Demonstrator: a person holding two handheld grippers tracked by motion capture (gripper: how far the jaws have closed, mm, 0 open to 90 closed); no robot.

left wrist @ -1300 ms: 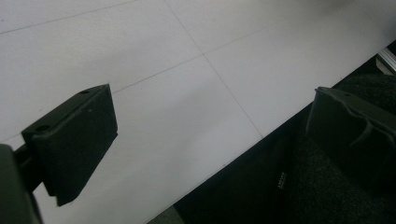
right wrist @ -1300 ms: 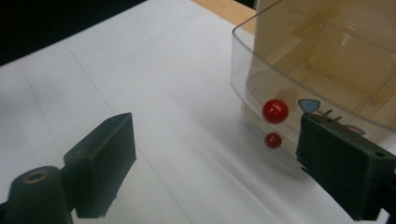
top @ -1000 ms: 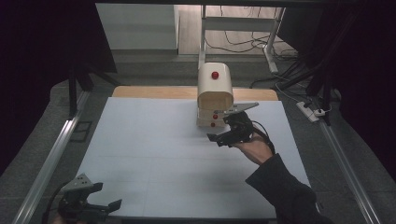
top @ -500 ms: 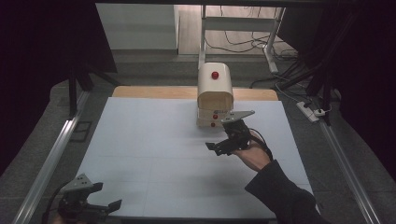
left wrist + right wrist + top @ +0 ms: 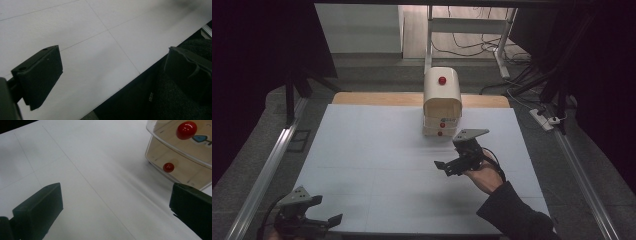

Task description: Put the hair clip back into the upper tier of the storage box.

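I am holding the right gripper (image 5: pixel 451 167) just in front of the cream box (image 5: pixel 442 102), a little toward my side of the bench (image 5: pixel 362 150), with its fingers (image 5: pixel 37 212) spread wide and gripping nothing. The box is standing at the far middle of the white bench top, its rounded lid carrying a red knob (image 5: pixel 442 80) and its lower drawer front a smaller red knob (image 5: pixel 440 133). In the right gripper view the box sits up and to the right of the fingers, with the small knob (image 5: pixel 168 167) between and beyond them, so I judge I am keeping the fingers open this far to leave room to close on that knob or on the lid's larger one (image 5: pixel 186 130). The gripper is apart from the box, not touching it. I am resting the left gripper (image 5: pixel 314 225) well away from the box, at the near left corner of the bench, likely parked there to keep it out of the right hand's way. Its fingers (image 5: pixel 37 75) are also standing wide apart and empty, hanging over the bench's near edge. Next I would be bringing the right gripper squarely onto a knob before closing.
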